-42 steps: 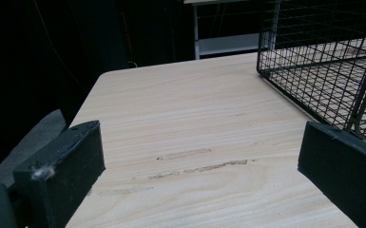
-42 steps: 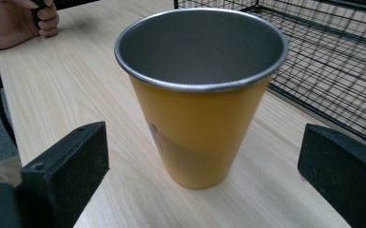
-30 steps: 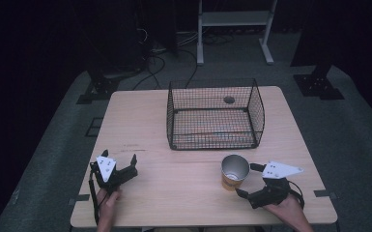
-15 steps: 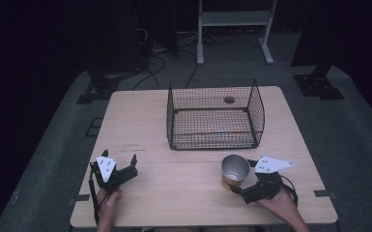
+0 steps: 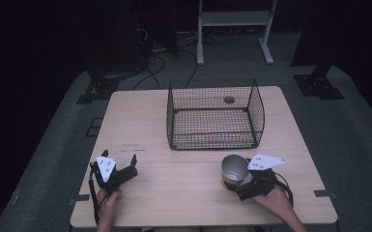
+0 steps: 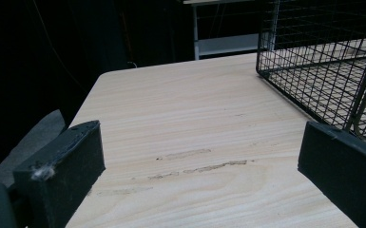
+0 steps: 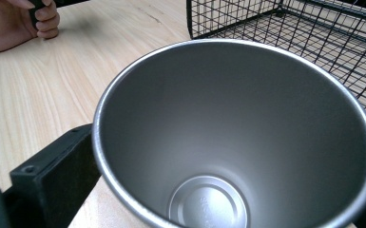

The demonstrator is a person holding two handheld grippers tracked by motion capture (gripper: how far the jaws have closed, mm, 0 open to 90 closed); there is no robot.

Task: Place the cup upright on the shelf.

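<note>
A steel cup [image 5: 235, 169] stands upright and empty on the table's front right part. My right gripper [image 5: 245, 187] is right beside it, and a hand holds the gripper from behind. In the right gripper view the cup [image 7: 237, 137] sits between the wide-apart jaws. One jaw lies against its wall and the other is mostly hidden behind the rim. At the front left my left gripper [image 5: 119, 166] rests open on the wood, nothing between its jaws [image 6: 199, 161]. A black wire basket [image 5: 214, 115] stands empty at the table's middle back.
The basket's near corner [image 6: 361, 95] shows close to the left gripper's right jaw. The other hand [image 7: 19, 21] appears far off in the right gripper view. Bare wood lies between the two grippers. Stands and cables sit on the dark floor beyond the table [image 5: 140, 125].
My right gripper has slid left toward the cup until the cup sits between its jaws. The cup has stayed in place. The left gripper has barely moved.
</note>
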